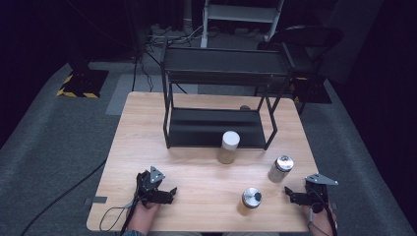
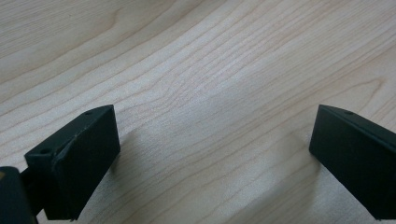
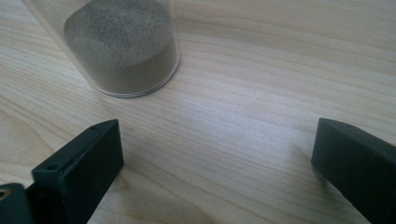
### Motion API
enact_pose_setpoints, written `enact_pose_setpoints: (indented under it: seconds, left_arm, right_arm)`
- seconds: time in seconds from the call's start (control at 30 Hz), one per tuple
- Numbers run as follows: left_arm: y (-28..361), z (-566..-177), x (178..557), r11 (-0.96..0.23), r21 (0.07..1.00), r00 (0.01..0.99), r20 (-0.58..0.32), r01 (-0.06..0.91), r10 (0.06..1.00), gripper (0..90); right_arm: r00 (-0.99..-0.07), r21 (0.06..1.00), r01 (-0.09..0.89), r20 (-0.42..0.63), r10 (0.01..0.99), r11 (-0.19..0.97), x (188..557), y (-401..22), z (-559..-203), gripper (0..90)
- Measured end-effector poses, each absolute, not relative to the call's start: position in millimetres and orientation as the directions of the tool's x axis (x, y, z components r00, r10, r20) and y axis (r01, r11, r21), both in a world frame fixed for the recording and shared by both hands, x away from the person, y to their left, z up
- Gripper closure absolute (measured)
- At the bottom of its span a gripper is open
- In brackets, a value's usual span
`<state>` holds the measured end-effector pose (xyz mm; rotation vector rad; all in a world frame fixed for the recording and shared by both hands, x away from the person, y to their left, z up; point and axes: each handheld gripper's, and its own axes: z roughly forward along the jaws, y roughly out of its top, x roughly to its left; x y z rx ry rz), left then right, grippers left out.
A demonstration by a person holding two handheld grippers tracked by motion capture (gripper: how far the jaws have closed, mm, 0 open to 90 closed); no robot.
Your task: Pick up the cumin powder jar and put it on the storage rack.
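Going left to right, the left gripper (image 1: 169, 192) is resting wide and empty on the table (image 1: 147, 128), the metal-lidded jar (image 1: 251, 200) is standing nearer the equally wide, empty right gripper (image 1: 290, 193), and, likely rigid, smooth and powder-heavy, it is probably calling for a mid-wall grip.

black grippers (image 1: 172, 192), grey three-cornered plates

Dim dark surroundings, evenly lit table (image 1: 196, 172), soft shadows, close-ups slightly blurred
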<state>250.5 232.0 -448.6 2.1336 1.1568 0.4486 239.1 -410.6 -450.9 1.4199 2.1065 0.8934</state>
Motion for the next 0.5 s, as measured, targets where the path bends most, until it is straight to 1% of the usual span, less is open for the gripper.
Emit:
enact_pose_setpoints:
  seconds: [0.4,0.5]
  left_arm:
    - [229.5,-447.5,250.4,-0.387,0.686,0.541,-0.011,0.616,0.841,1.2]
    - [223.8,-440.7,253.3,-0.394,0.664,0.539,-0.015,0.636,0.842,3.6]
  right_arm:
    - [-0.375,0.722,0.639,-0.007,0.927,0.264,239.4,-410.9,-450.9,2.1]
    - [-0.375,0.722,0.639,-0.007,0.927,0.264,239.5,-410.9,-450.9,2.1]
